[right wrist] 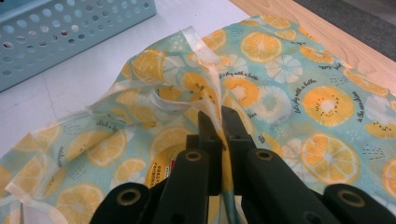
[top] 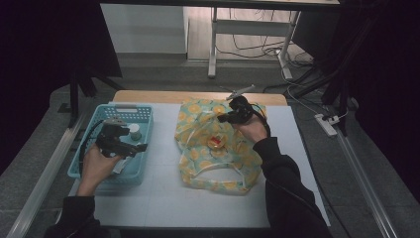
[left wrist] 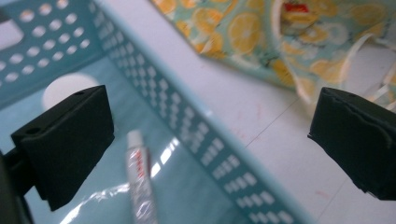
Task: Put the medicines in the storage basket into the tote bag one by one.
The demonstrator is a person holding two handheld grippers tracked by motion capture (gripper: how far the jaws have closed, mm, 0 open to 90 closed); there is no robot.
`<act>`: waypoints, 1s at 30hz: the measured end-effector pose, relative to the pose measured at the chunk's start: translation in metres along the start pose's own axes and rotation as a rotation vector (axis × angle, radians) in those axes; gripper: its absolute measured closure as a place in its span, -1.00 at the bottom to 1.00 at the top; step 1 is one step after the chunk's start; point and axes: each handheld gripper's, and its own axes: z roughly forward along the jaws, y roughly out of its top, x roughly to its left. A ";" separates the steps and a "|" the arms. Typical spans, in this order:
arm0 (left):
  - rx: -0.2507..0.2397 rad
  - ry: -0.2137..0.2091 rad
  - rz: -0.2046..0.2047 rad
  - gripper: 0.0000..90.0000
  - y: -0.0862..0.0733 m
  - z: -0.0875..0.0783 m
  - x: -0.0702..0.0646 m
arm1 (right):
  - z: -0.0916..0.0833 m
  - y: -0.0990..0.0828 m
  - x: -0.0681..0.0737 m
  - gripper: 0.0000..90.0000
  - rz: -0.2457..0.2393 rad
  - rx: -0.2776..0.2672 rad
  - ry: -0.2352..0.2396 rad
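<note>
Black jaws of the right gripper (right wrist: 219, 126) pinch the fruit bag (right wrist: 261, 93) on the table, while the left gripper (left wrist: 210, 140) gapes over the basket (left wrist: 187, 116) tube (left wrist: 140, 182), which could slip.

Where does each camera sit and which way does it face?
High view: above the table's near edge, looking down on the basket and bag; forearms and both hands show.
Left gripper view: on the left tongs, open over the basket, above a tube.
Right gripper view: on the right tongs, pinching the bag.
All share bag and basket.
</note>
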 end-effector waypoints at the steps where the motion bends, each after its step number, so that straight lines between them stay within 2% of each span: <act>1: 0.008 0.003 -0.009 -1.00 -0.002 0.000 0.003 | 0.000 0.000 0.000 0.98 -0.001 0.000 0.000; 4: 0.038 0.022 -0.012 -1.00 -0.007 0.000 0.010 | 0.001 0.000 0.000 0.98 -0.002 0.002 -0.001; 8: 0.094 0.012 -0.001 -1.00 -0.013 0.002 0.020 | 0.001 0.000 0.000 0.98 -0.004 0.002 -0.001; 10: 0.124 0.024 0.006 -1.00 -0.014 0.005 0.022 | 0.001 0.000 0.000 0.98 -0.003 0.004 -0.001; 14: 0.209 0.036 0.022 -1.00 -0.016 0.013 0.026 | 0.002 -0.001 0.000 0.98 0.002 0.006 -0.002; 17: 0.250 0.033 0.033 -0.97 -0.015 0.018 0.028 | 0.003 -0.002 0.000 0.98 0.002 0.008 -0.002; 21: 0.336 0.050 0.071 -0.92 -0.017 0.028 0.030 | 0.003 -0.002 -0.001 0.98 0.002 0.007 0.000; 23: 0.363 0.066 0.083 -0.87 -0.018 0.031 0.031 | 0.003 -0.003 -0.001 0.98 0.002 0.007 0.000; 25: 0.393 0.063 0.091 -0.82 -0.020 0.034 0.033 | 0.003 -0.003 -0.001 0.98 0.002 0.007 0.000; 28: 0.442 0.091 0.110 -0.70 -0.022 0.039 0.035 | 0.003 -0.004 -0.001 0.98 0.003 0.008 0.001; 30: 0.473 0.085 0.120 -0.61 -0.024 0.042 0.036 | 0.004 -0.004 -0.001 0.98 0.003 0.009 0.001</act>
